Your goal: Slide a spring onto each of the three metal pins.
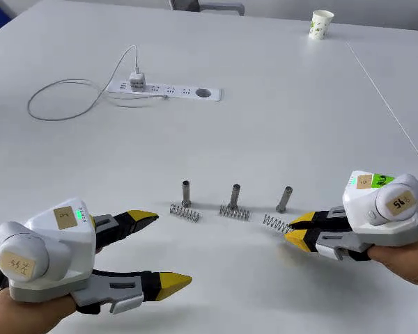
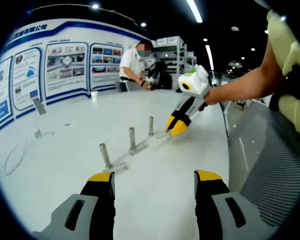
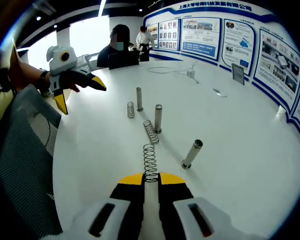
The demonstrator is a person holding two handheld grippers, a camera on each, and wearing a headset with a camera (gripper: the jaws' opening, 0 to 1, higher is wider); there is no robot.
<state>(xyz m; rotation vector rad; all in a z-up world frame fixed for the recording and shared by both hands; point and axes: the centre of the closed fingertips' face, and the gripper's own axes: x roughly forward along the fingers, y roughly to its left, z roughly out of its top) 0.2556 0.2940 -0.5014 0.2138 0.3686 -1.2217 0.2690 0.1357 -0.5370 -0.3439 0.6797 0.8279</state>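
Steel spring point(image 3: 150, 159) is pinched by its near end in the right gripper point(image 3: 150, 176), jaws together on the last coils. The rest of it lies on the desk point(image 1: 279, 118), long axis running straight out ahead of the gripper, free end pointing away from the tips. Step in hand, as I read it: pick-up of the first spring, since none of the three pins carries one yet. Nearest pin point(image 3: 191, 154) stands just ahead and right of the tips and looks to lean rather than sit plumb. Middle pin point(image 3: 158, 118) and far pin point(image 3: 139, 99) are further ahead and upright, with the middle spring point(image 3: 150, 131) and far spring point(image 3: 130, 109) each lying flat by its pin's foot. Left gripper point(image 1: 173, 248) has its jaws wide apart and empty, well apart from the right one, with the pins out in front of it. Next move needs: lift, swing the spring from flat to the pin's axis, free end down over the pin top, then release. Held at one end, it will likely droop, so alignment is the tricky part. The leaning pin may tip, and the left gripper could steady it.
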